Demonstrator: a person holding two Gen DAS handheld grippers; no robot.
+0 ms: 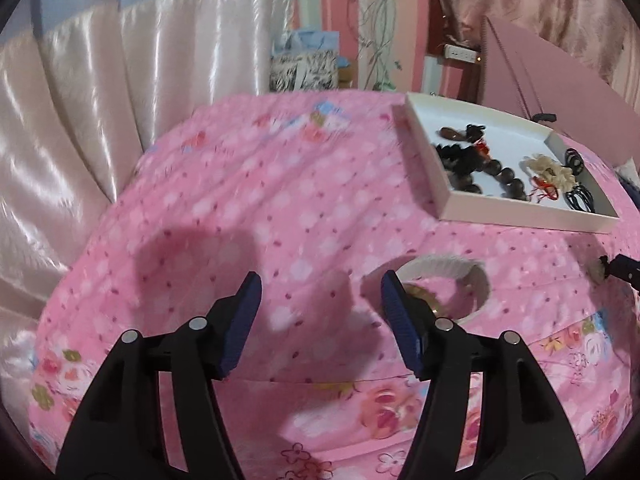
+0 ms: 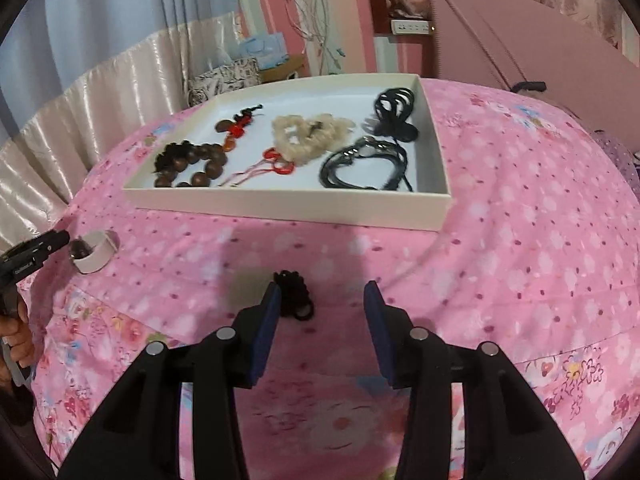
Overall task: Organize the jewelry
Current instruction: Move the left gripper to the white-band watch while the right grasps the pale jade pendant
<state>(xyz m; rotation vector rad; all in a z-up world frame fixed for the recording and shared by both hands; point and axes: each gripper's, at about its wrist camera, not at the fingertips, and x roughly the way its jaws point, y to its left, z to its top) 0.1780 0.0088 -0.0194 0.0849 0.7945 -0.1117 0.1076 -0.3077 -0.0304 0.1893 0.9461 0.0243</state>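
Observation:
A white tray [image 2: 288, 210] on the pink floral bedspread holds brown bead bracelets [image 2: 192, 164], a cream bracelet [image 2: 308, 136], red charms [image 2: 278, 162] and black cords [image 2: 368, 164]. It shows at upper right in the left wrist view [image 1: 520, 210]. A white bangle [image 1: 444, 270] lies on the bedspread just beyond my left gripper's right finger; it also shows in the right wrist view [image 2: 98, 256]. My left gripper [image 1: 320, 292] is open and empty. A small black beaded piece [image 2: 294, 294] lies next to my open right gripper's [image 2: 322, 300] left finger.
A pink board [image 2: 520, 48] leans behind the tray. Satin curtains [image 1: 80, 120] hang at the left. A patterned box [image 1: 302, 68] and cables stand at the back wall. The other gripper's tip [image 1: 616, 270] shows at the right edge.

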